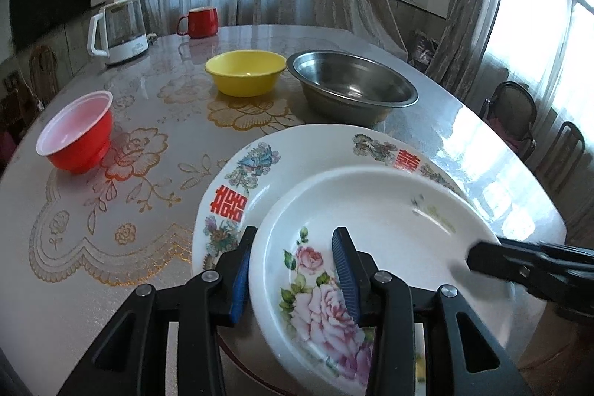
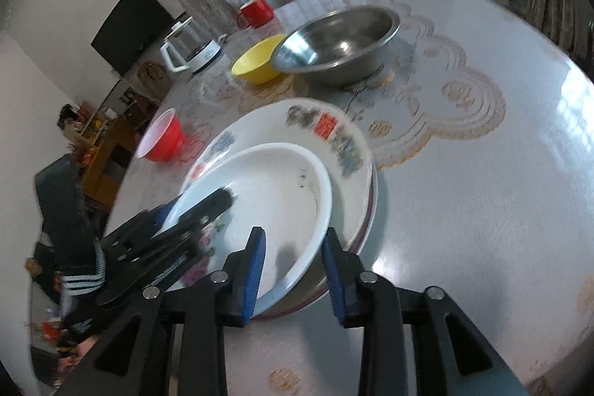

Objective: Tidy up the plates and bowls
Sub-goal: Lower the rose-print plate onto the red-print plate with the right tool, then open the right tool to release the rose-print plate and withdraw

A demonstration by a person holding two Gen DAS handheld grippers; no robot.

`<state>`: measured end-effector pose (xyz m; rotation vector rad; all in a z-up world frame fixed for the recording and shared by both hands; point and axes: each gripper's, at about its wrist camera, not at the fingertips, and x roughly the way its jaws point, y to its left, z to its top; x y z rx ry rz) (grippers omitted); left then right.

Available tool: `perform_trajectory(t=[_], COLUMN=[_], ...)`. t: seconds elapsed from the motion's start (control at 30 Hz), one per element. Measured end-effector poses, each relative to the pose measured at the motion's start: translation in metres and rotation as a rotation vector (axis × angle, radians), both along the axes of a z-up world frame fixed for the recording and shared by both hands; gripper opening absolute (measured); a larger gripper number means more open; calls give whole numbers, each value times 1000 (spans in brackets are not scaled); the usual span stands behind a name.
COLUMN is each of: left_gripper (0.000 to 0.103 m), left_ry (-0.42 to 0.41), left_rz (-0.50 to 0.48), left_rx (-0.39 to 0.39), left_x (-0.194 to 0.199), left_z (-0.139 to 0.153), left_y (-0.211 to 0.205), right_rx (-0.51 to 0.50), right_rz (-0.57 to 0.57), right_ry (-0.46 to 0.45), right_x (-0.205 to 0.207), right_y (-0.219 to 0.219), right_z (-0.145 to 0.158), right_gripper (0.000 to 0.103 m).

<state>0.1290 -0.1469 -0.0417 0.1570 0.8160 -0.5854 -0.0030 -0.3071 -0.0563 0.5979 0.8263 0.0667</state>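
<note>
Both fingers of the left gripper (image 1: 295, 270) stand a fair way apart at the bottom centre of its own view, straddling the near rim of the rose plate (image 1: 389, 247): one blue pad sits outside the rim, the other lies inside over the painted roses, and whether they actually pinch it I cannot tell. Over in the right wrist view, the right gripper (image 2: 293, 270) is likewise spread wide at the bottom centre, its two pads set either side of that same plate's rim without clearly touching it. That plate rests inside a larger plate with red characters (image 1: 230, 203), which lies on the table (image 1: 111, 303) in the lower middle of the frame. Two plates, then. Bowls number three: a red bowl (image 1: 76, 132) at mid left, a yellow bowl (image 1: 245, 71) above centre, and a steel basin (image 1: 351, 86) just right of it. At upper left stand one white kettle (image 1: 118, 28) and one red mug (image 1: 200, 21).
</note>
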Motion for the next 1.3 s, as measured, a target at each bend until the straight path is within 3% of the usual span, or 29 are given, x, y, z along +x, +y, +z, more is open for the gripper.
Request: perform_trajectory(t=[0.1, 0.4, 0.63, 0.73, 0.9, 1.07, 1.2, 1.3], left_gripper=[41, 41, 40, 40, 39, 37, 37, 37], left_ry=[19, -17, -9, -12, 1, -3, -57, -47], left_rz=[-6, -1, 1, 1, -13, -24, -14, -17], left_rx=[-4, 46, 41, 36, 32, 43, 96, 82], left_x=[2, -5, -11, -16, -22, -23, -24, -26], left_z=[2, 10, 13, 14, 14, 9, 7, 8], left_y=[2, 11, 21, 25, 28, 20, 11, 14], right_rx=[-86, -183, -174, -112, -93, -123, -172, -167], right_rz=[-25, -17, -16, -28, -9, 18, 9, 18], right_ry=[-7, -12, -4, -10, -5, 1, -9, -7], right_x=[9, 34, 32, 27, 16, 10, 12, 11], right_y=[0, 6, 10, 4, 6, 16, 22, 22], right_z=[-1, -2, -5, -5, -2, 1, 2, 3], right_gripper=[15, 14, 14, 19, 23, 25, 28, 28])
